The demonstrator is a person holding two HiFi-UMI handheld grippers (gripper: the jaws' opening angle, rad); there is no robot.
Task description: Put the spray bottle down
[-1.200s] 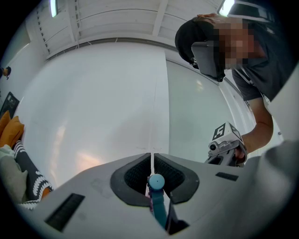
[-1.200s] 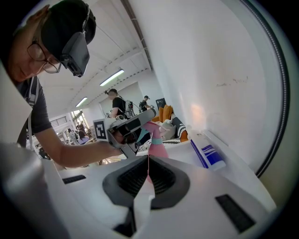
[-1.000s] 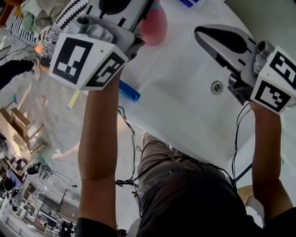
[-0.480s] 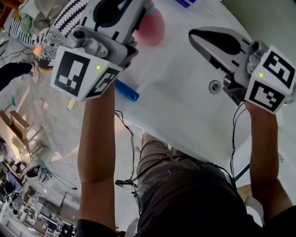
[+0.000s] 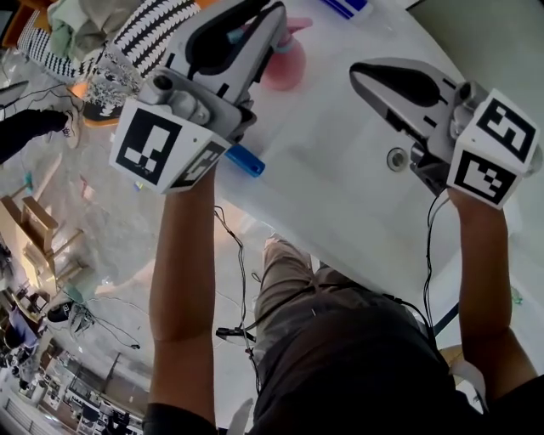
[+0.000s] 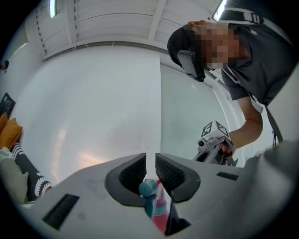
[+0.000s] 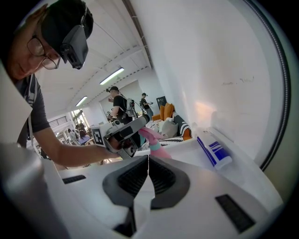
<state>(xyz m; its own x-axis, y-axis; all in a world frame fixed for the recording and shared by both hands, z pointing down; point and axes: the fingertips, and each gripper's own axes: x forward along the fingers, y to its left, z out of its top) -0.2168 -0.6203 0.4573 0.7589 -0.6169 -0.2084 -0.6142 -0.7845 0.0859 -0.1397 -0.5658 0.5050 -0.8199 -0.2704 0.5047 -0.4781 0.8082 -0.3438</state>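
Spray bottle (image 5: 285, 61), pink, shows over the far part of the table (image 5: 340, 170) under my left gripper (image 5: 259, 21) in the head view, and my right gripper (image 5: 361, 75) is held well apart from it. In the left gripper view my jaws have just been opening and are now a slit apart, with the bottle's teal head low between them. In the right gripper view my jaws are together with nothing between them, and the bottle tilts beneath the left gripper.

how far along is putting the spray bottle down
Done: the pink spray bottle seems to rest on the white table. In hand: on the left gripper the jaws have just been opening, a slit apart, the bottle's head between them. Left: open wider and draw clear. The right gripper is shut and empty.
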